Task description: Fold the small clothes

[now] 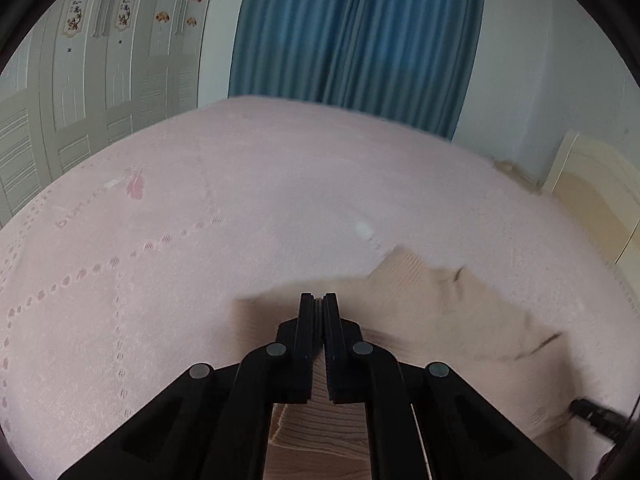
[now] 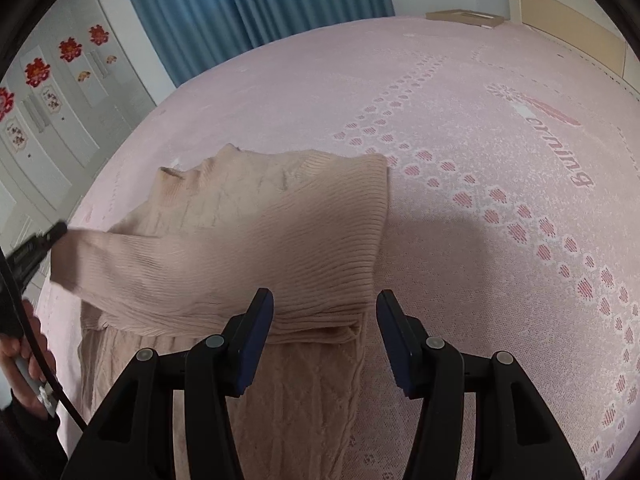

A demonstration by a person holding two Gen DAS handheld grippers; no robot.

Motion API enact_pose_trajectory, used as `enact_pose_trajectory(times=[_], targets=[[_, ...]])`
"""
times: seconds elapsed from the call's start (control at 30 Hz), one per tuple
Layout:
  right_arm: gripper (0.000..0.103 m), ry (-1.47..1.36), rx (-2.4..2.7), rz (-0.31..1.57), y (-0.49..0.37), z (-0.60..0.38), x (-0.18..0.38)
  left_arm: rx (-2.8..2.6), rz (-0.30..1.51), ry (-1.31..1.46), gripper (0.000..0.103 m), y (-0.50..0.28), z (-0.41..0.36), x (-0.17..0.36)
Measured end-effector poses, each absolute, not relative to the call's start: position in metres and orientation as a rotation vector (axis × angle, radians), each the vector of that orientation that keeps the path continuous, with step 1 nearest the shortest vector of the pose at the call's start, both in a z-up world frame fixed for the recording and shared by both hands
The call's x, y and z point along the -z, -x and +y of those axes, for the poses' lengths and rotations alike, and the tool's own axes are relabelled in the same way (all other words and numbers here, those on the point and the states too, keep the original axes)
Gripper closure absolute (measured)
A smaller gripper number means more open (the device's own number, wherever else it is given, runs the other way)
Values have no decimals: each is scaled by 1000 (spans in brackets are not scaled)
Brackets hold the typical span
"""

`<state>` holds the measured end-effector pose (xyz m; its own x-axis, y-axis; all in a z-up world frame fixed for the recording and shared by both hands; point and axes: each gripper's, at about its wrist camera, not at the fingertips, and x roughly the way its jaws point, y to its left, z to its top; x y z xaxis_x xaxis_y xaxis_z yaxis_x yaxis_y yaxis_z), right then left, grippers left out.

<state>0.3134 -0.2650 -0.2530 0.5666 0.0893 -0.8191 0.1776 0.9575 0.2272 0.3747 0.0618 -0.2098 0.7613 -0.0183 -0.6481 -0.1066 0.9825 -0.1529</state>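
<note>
A beige knit sweater [image 2: 260,216] lies on the pink bedspread [image 2: 500,264], collar toward the far side. One ribbed sleeve is pulled across its body toward the left. My left gripper [image 1: 319,298] is shut on the ribbed sleeve fabric [image 1: 320,420], which bunches between its jaws. In the right wrist view it shows at the left edge as a black tip [image 2: 56,234] pinching the cuff, with a hand [image 2: 24,360] on its handle. My right gripper [image 2: 325,296] stands open just above the sweater's near ribbed edge, its pads not pressing on it.
The bedspread [image 1: 240,200] stretches far to the left and back. A blue curtain [image 1: 352,32] and a pale wardrobe [image 1: 100,80] stand behind the bed. A cream headboard [image 1: 592,200] is at the right, and a flat box [image 2: 464,18] lies at the far edge.
</note>
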Motion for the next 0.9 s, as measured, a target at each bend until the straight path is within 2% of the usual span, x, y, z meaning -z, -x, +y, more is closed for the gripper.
enact_pose_trajectory(times=[0.13,0.2,0.33,0.4,0.47,0.67,0.9], targets=[[49,-281,102,1023,-320,-262,268,-79,832,158,95,-379,64,241],[49,-278,108,1016,-320,-262,267,-79,826,153,87,-376,64,245],[47,-228,122,1008,-317,-257,264,-68,821,155,79,-368,62,244],[47,-211,123,1005,-316,-255,262,-69,800,144,60,-362,59,244],[47,-186,120,998,-314,-253,259,-96,774,122,53,-356,54,242],[48,-113,123,943,-299,-246,244,-76,687,129,53,-336,54,228],[50,-137,138,852,-280,-250,223,-75,705,189,53,-314,63,218]])
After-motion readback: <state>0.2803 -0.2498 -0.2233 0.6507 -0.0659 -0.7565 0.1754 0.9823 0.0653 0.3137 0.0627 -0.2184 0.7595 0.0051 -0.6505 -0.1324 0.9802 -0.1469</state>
